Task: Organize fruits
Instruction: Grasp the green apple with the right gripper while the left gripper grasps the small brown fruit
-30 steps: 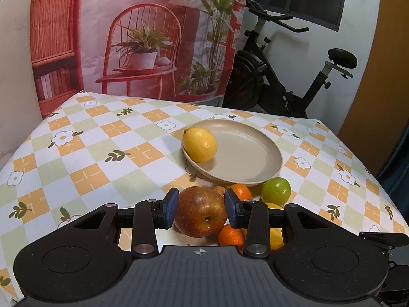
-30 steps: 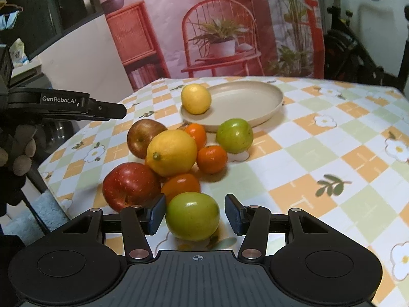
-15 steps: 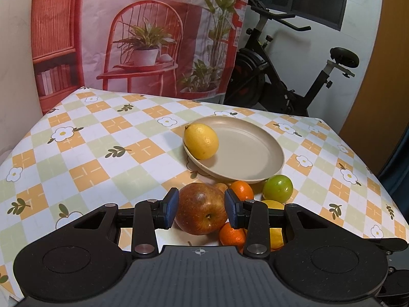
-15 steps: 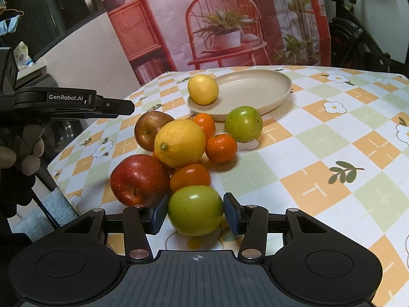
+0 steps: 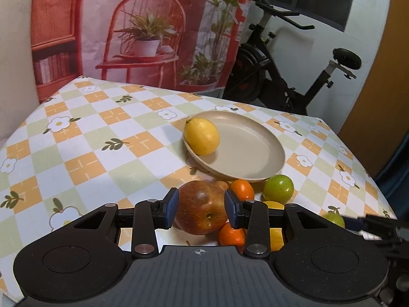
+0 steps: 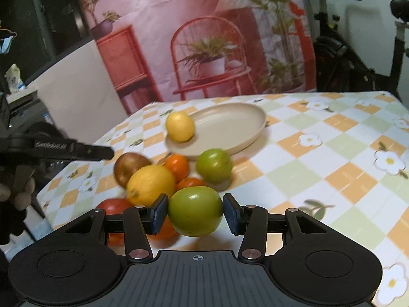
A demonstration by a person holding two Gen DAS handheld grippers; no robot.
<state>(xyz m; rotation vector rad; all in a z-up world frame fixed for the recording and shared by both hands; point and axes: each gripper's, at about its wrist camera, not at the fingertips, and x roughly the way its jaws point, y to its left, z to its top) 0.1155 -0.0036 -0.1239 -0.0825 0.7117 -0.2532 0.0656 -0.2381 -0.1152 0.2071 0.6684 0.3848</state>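
**A:** Right gripper first: what has it got?

**B:** Its pads are clamped on a green apple, one on each flank. The jaws have just been closing on it. The apple looks lifted clear of the pile, though the blur makes that a judgement.

**A:** And the left gripper?

**B:** Closed on a red-brown apple, stem end facing the camera, pads pressing both sides. I cannot tell whether it is off the surface.

**A:** Where is everything headed?

**B:** Probably the beige plate at 12 o'clock from the pile. One lemon already sits at its 9 o'clock rim, leaving most of the dish free.

**A:** What remains in the heap?

**B:** From the right wrist view: a second lemon, a tangerine, another green apple at 1 o'clock and a red apple at 9 o'clock, all touching or nearly so.

**A:** Why grip across the middle?

**B:** Round fruit slips; the widest part gives the pads the surest hold.
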